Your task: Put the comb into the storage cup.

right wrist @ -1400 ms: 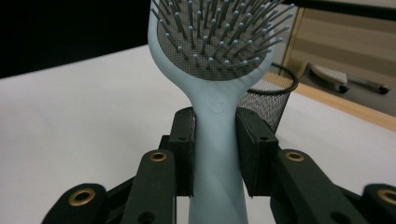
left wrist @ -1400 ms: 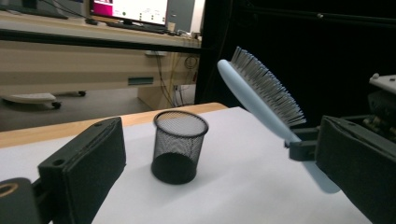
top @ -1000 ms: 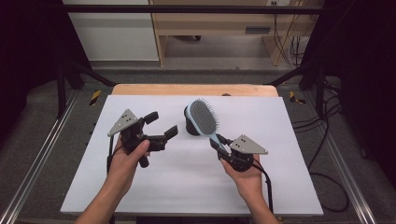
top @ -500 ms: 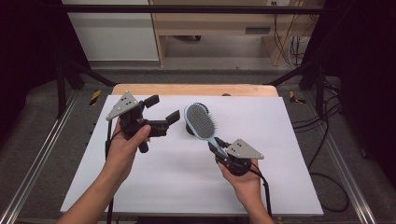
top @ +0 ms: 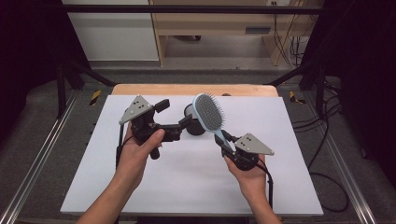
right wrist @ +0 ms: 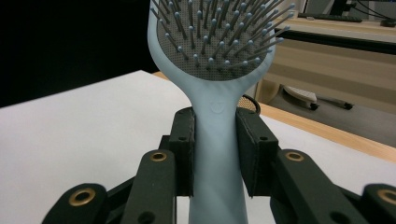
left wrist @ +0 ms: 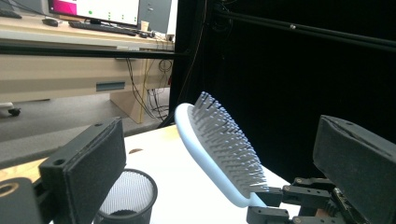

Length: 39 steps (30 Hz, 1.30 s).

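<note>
- Blue hairbrush [top: 208,111] handle clamped in right gripper [top: 226,144], head raised, bristles up.
- Left gripper [top: 180,127] spread wide, holding nothing, beside black mesh cup [top: 193,128].
- White table [top: 187,186].

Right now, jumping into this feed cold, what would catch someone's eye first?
The pale blue hairbrush stands out: the right tool is shut on its handle and holds it up over the middle of the white table, bristles toward the person's right. Just left of it, the left tool hangs open beside the brush head. A small black mesh cup stands on the table under and behind the brush.
</note>
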### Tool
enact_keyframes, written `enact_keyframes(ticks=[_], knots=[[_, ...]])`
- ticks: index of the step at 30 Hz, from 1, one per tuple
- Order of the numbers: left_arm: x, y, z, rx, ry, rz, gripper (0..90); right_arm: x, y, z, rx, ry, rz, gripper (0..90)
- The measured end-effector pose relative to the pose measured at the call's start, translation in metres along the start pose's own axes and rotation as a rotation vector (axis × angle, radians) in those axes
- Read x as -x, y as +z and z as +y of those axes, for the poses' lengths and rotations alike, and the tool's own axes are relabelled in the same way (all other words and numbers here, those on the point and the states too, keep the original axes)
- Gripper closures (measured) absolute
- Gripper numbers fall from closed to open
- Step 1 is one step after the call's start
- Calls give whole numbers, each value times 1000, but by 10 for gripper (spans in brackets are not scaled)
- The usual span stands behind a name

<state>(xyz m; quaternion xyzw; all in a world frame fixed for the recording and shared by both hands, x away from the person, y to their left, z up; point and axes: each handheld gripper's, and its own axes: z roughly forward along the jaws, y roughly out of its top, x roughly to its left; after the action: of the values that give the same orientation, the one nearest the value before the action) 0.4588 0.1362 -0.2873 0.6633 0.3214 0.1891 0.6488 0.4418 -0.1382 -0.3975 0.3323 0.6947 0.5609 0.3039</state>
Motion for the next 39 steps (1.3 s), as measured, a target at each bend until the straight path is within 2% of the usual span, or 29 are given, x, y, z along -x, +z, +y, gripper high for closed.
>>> enact_keyframes(ticks=[3, 5, 7, 9, 11, 14, 17, 22, 24, 26, 28, 30, 32, 35, 38, 39], knots=[[3, 5, 1, 16, 3, 30, 24, -1, 3, 4, 11, -5, 10, 692], [3, 7, 2, 24, 12, 35, 24, -2, 4, 7, 23, -10, 21, 692], [2, 8, 5, 33, 23, 45, 24, -2, 6, 8, 32, 4, 39, 692], [-2, 9, 10, 38, 8, 42, 25, -2, 8, 8, 29, 12, 60, 693], [-8, 10, 16, 42, -12, 41, 25, -2, 9, 9, 34, -6, 65, 693], [-11, 11, 23, 34, 2, 42, 25, 0, 6, 11, 35, -18, 67, 692], [-7, 6, 23, 48, 14, 43, 25, 2, 4, 12, 26, -7, 58, 693], [-2, 3, 16, 59, 8, 38, 24, -6, 4, 9, 31, -66, 67, 692], [0, 2, 15, 40, 17, 32, 24, -9, 6, 8, 33, -56, 61, 692], [2, 1, 15, 20, 36, 34, 24, -10, 8, 10, 50, -24, 45, 692], [4, 1, 13, -2, 29, 21, 24, -12, 10, 12, 61, -15, 38, 693], [6, 1, 11, -9, 32, 26, 23, -12, 12, 14, 62, -26, 31, 692], [8, 2, 9, -12, 29, 27, 23, -11, 14, 15, 84, 8, 30, 692], [8, 4, 5, -13, -5, 15, 23, -13, 18, 16, 88, 39, 35, 693], [7, 5, 3, -18, -43, -4, 29, -15, 21, 19, 96, 49, 30, 692], [6, 6, 2, -20, -44, 2, 30, -16, 22, 21, 98, 47, 28, 692]])
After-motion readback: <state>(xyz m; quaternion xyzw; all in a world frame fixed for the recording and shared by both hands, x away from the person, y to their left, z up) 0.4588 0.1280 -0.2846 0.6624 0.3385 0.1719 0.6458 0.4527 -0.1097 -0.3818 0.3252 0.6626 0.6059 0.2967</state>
